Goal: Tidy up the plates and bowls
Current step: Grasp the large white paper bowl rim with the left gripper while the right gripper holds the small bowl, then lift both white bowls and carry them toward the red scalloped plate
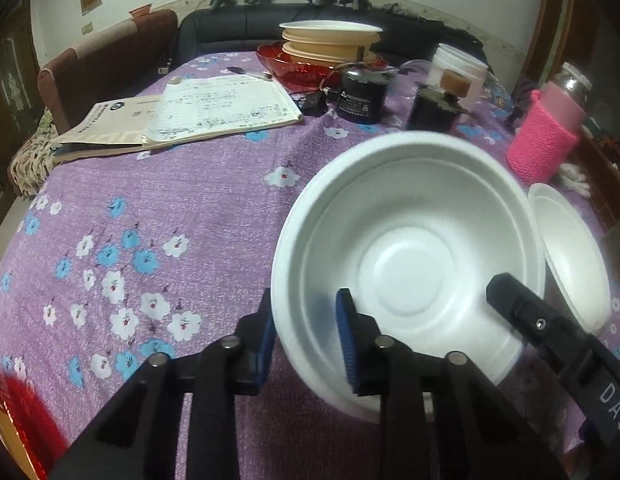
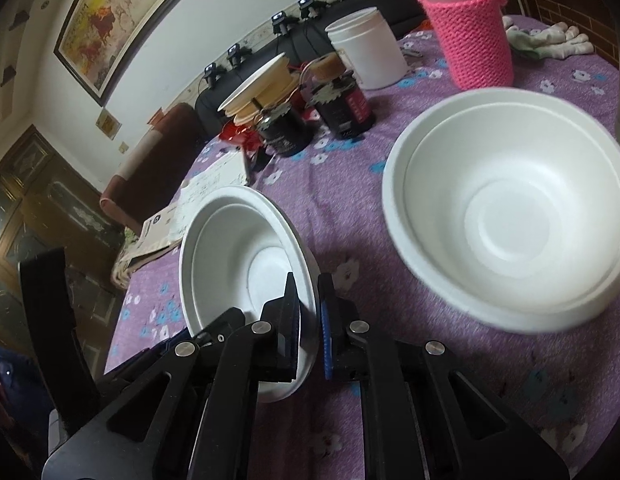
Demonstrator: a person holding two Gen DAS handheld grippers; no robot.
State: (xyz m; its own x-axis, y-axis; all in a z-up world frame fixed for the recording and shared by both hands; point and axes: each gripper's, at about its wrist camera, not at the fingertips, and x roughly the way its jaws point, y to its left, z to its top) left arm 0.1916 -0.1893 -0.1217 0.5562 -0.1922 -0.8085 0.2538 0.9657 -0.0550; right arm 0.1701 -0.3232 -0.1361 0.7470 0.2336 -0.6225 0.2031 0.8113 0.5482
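A white foam bowl is held tilted above the purple floral tablecloth. My left gripper straddles its near-left rim, one blue pad outside and one inside, with a gap showing. My right gripper is shut on the same bowl's rim; its black finger also shows in the left wrist view. A second white foam bowl sits upright on the cloth to the right, also seen in the left wrist view.
A stack of cream plates sits in a red tray at the far side. Black jars, a white tub, a pink knitted bottle, open notebooks and a red object lie around.
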